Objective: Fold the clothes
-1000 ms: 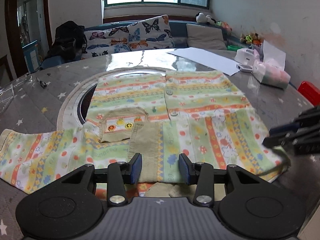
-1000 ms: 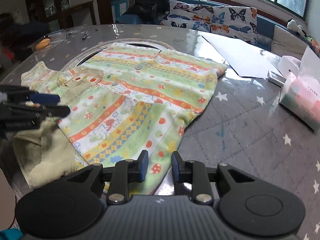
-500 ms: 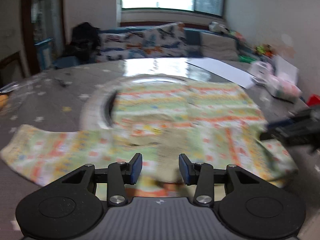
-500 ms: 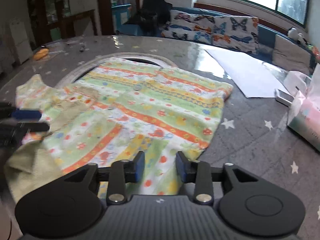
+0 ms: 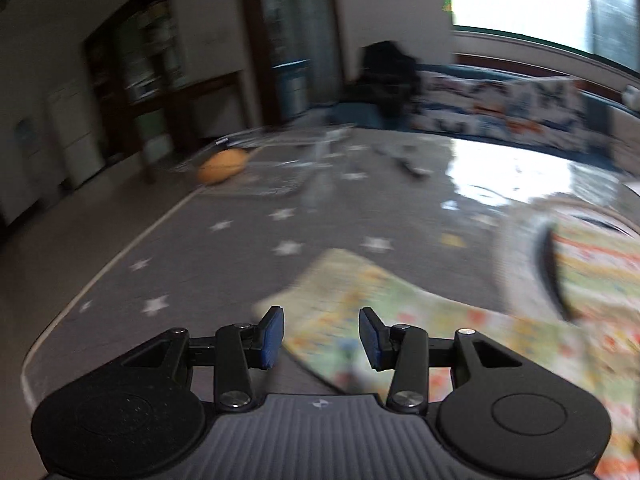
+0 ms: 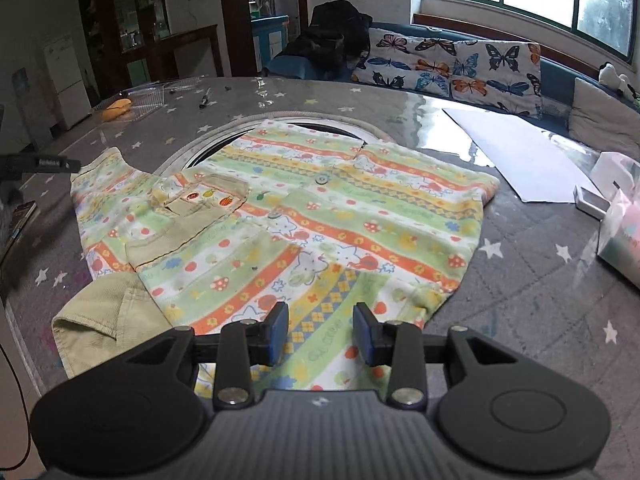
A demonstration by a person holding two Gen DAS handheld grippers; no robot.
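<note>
A patterned shirt (image 6: 320, 220) lay spread on the starred table (image 6: 532, 280). The right gripper (image 6: 320, 334) hovered unclenched above its near hem; the left gripper (image 5: 322, 336), also empty-jawed, faced the outstretched sleeve (image 5: 360, 292), likely to fold it.

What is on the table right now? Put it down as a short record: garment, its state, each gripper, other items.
garment: patterned child's shirt with beige collar and pocket
state: spread flat on the star-print table, one sleeve still stretched out sideways
left gripper: jaws apart, nothing held, over the end of that sleeve
right gripper: jaws apart, nothing held, above the shirt's near edge
other items: white sheet, tissue pack, orange object in a clear tray
</note>
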